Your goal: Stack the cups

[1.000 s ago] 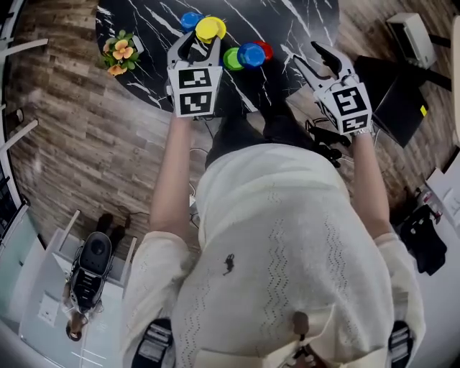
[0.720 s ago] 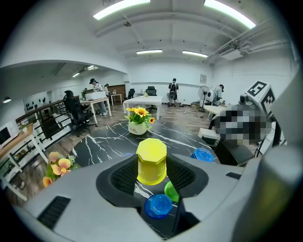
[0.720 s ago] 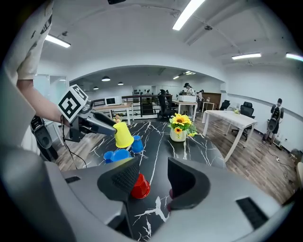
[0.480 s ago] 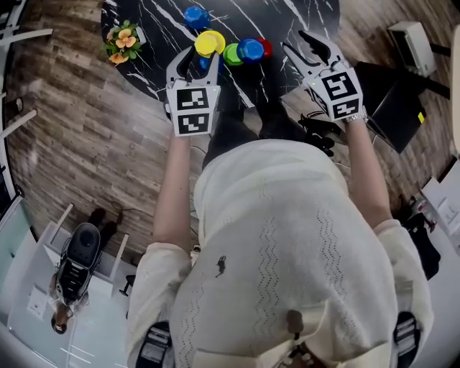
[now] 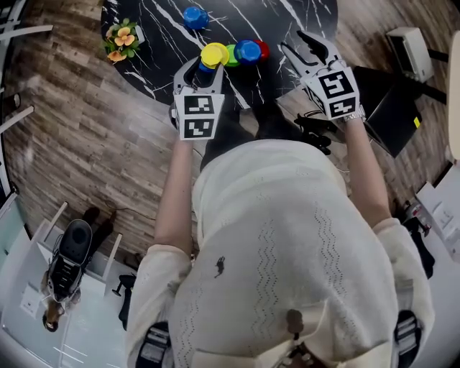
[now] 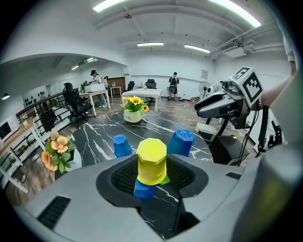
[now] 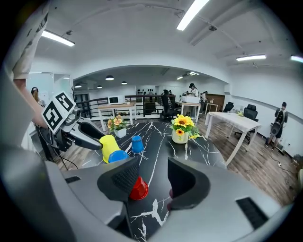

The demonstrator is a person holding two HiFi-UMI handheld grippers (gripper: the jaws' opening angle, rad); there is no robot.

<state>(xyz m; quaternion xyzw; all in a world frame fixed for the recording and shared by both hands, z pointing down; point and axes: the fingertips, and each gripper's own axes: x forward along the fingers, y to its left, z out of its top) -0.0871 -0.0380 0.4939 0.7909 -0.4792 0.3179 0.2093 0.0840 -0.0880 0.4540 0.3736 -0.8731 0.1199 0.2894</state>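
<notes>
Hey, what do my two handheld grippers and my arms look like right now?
The left gripper and the right gripper match. Each is grey, with two curved fingers lined with black ribbed pads. Behind the fingers sits a white marker cube printed with black squares. You wear a cream knit top with short sleeves.

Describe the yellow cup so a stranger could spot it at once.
On the black marble table, go to the left gripper. Between its fingers, upside down over a blue cup, is the yellow cup. It is the only yellow one among the cups.
</notes>
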